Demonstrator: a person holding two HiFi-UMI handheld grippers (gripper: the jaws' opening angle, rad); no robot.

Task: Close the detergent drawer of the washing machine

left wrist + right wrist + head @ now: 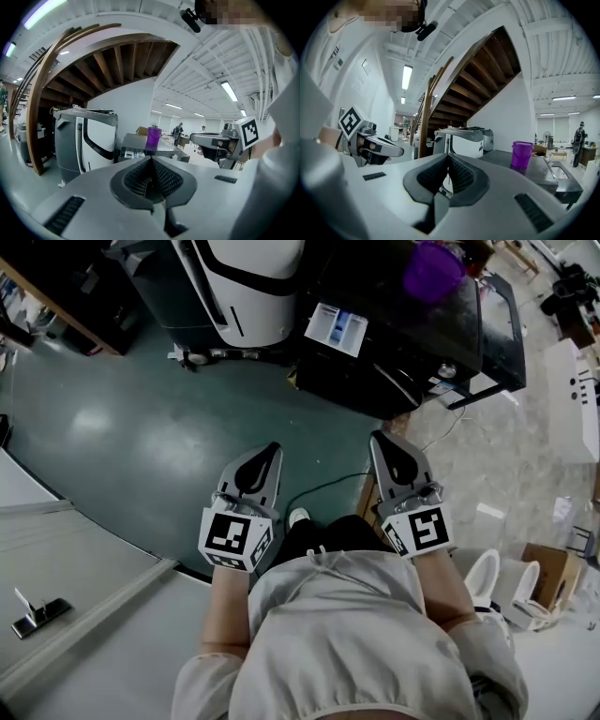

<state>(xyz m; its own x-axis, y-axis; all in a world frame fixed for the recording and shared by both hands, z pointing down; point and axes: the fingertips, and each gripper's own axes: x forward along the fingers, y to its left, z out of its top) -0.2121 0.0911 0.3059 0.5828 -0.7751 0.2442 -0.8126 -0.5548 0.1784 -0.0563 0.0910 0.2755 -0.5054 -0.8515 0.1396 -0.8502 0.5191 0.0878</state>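
The black washing machine (403,334) stands ahead of me with a purple cup (433,270) on its lid. A pale tray with compartments (336,329) sticks out at its front left; it looks like the detergent drawer, pulled out. My left gripper (270,452) and right gripper (382,441) are held close to my body, well short of the machine. Both are shut with nothing between the jaws. The left gripper view shows the shut left gripper (151,159) pointing at the machine (164,149) and the cup (153,138). The right gripper (449,157) has the cup (521,154) to its right.
A white-and-black appliance (239,287) stands left of the washing machine. A dark cable (323,488) runs over the green floor (141,427). Pale stair steps (84,549) lie at my lower left. A cardboard box (553,570) and white fixtures (492,577) sit at my right.
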